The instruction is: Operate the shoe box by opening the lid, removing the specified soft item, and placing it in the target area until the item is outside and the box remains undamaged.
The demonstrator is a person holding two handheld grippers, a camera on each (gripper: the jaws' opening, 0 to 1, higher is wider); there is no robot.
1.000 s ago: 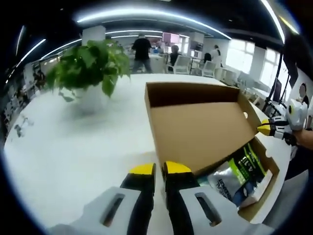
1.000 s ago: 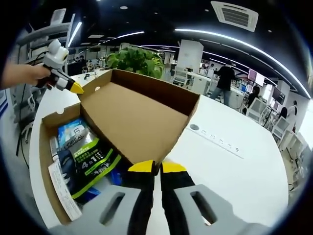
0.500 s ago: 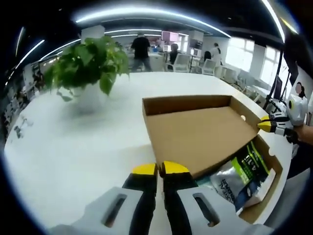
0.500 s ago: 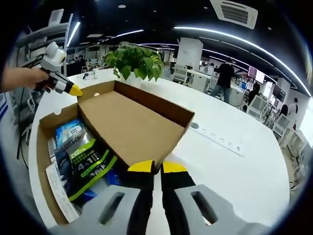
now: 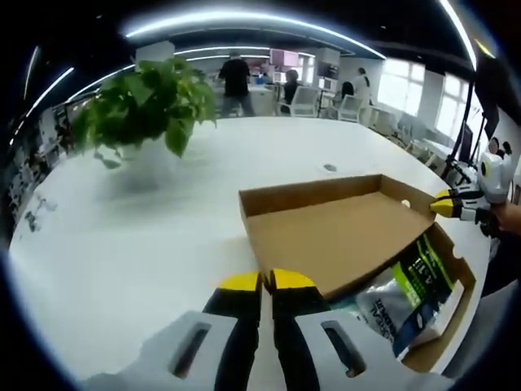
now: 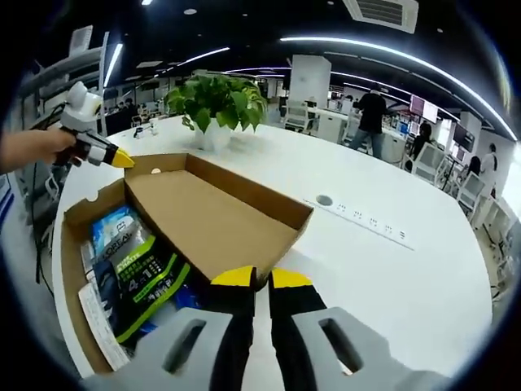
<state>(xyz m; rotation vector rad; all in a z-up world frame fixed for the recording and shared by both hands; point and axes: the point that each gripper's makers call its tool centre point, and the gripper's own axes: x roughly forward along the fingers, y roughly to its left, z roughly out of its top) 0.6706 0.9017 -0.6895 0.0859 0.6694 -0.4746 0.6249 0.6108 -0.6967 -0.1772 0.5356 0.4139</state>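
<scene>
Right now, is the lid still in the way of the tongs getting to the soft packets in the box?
Partly. The lid is folded back, both tongs shut on its corners: left, right. The packets lie uncovered in the box, nothing visible on top. Yet neither pair of tongs is free while holding the lid.

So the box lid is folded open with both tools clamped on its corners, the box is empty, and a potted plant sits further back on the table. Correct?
Not quite: the box is not empty. The right gripper view shows packets lying inside it. The rest holds: the lid is folded open, the left tool and right tool are each clamped on a corner, and the potted plant sits further back on the table.
</scene>
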